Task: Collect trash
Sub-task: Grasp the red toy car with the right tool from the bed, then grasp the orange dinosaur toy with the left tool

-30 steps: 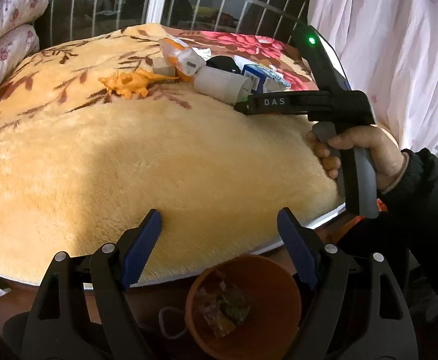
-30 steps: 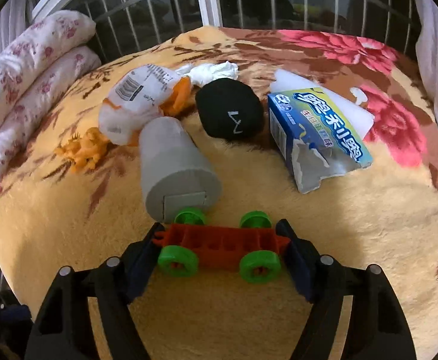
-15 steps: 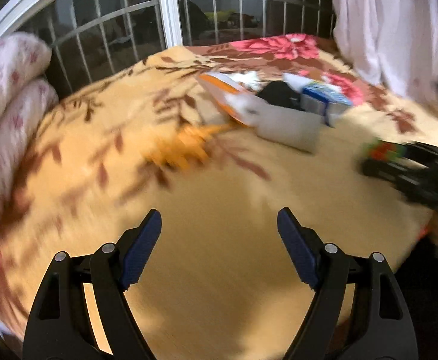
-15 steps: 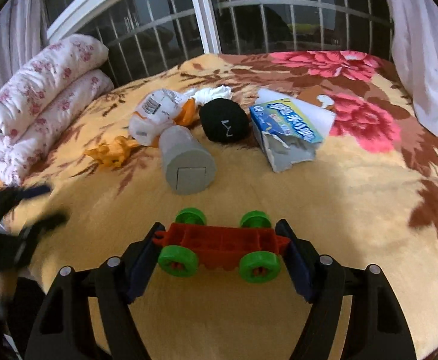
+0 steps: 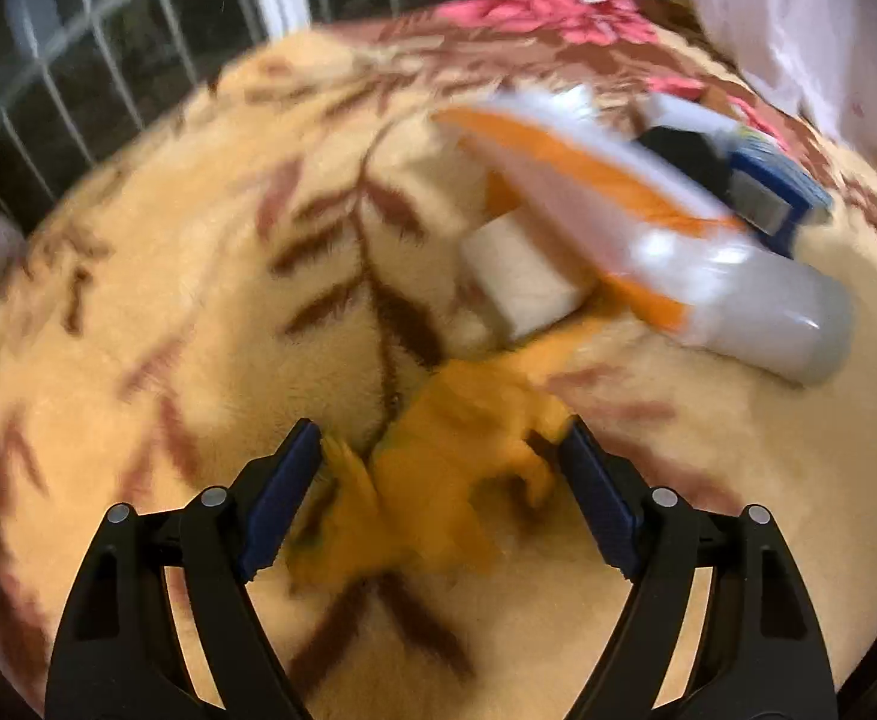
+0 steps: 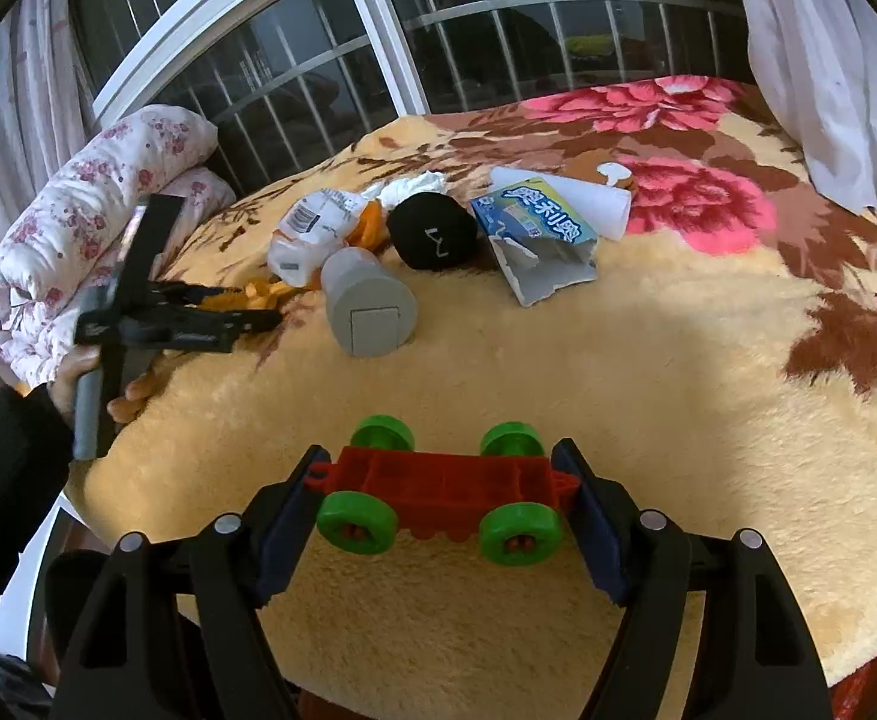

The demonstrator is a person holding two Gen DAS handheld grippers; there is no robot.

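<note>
My right gripper (image 6: 441, 489) is shut on a red toy cart with green wheels (image 6: 438, 492) and holds it above the yellow blanket. My left gripper (image 5: 441, 474) is open, its jaws either side of an orange toy dinosaur (image 5: 438, 468) lying on the blanket; the view is blurred. The left gripper also shows in the right wrist view (image 6: 258, 318), at the dinosaur (image 6: 258, 297). A pile lies beyond: an orange-and-white plastic wrapper (image 6: 318, 228), a grey cup on its side (image 6: 369, 306), a black ball (image 6: 432, 231), a torn blue box (image 6: 534, 240) and crumpled white tissue (image 6: 408, 186).
A yellow floral blanket (image 6: 648, 390) covers the bed. A rolled pink-flowered quilt (image 6: 78, 222) lies at the left. A barred window (image 6: 438, 30) stands behind, with a white curtain (image 6: 828, 60) at the right. The bed's front edge is at the lower left.
My left gripper has swung from the bed's edge, over an orange bin, across the blanket to the orange dinosaur. My right gripper has pulled back from the pile with the cart.
</note>
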